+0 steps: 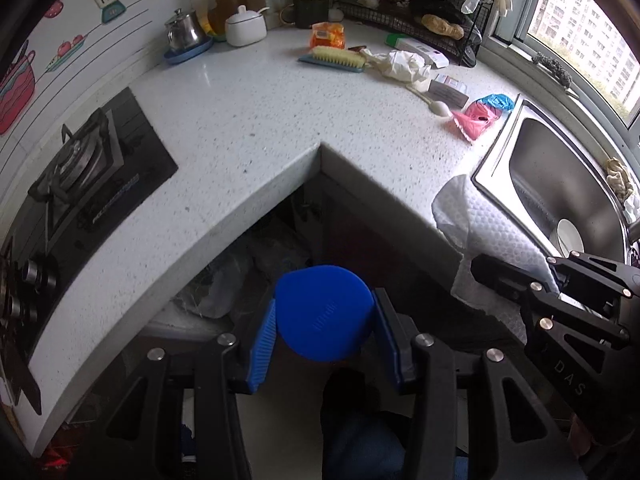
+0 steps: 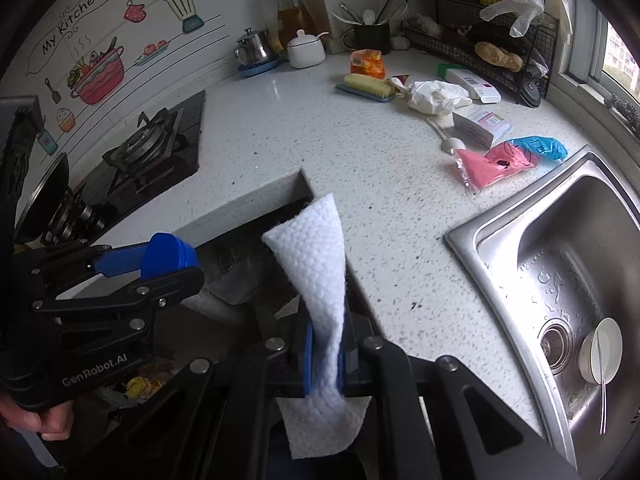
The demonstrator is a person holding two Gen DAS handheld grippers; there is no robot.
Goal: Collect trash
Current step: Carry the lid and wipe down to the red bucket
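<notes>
Left wrist: left gripper [image 1: 325, 320] clamping blue cap [image 1: 325, 314], right gripper [image 2: 324, 354] pinching paper towel [image 2: 316, 264]; carrying both clear of counter edge [image 1: 224, 224], releasing over trash below.

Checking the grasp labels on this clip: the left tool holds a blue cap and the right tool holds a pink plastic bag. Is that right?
One part is wrong. The right tool is clamped on a white paper towel, as the right wrist view shows; the pink plastic bag lies on the counter near the sink. The left tool does hold the blue cap.

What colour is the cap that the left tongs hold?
Solid blue cap; the left wrist view shows it best.
</notes>
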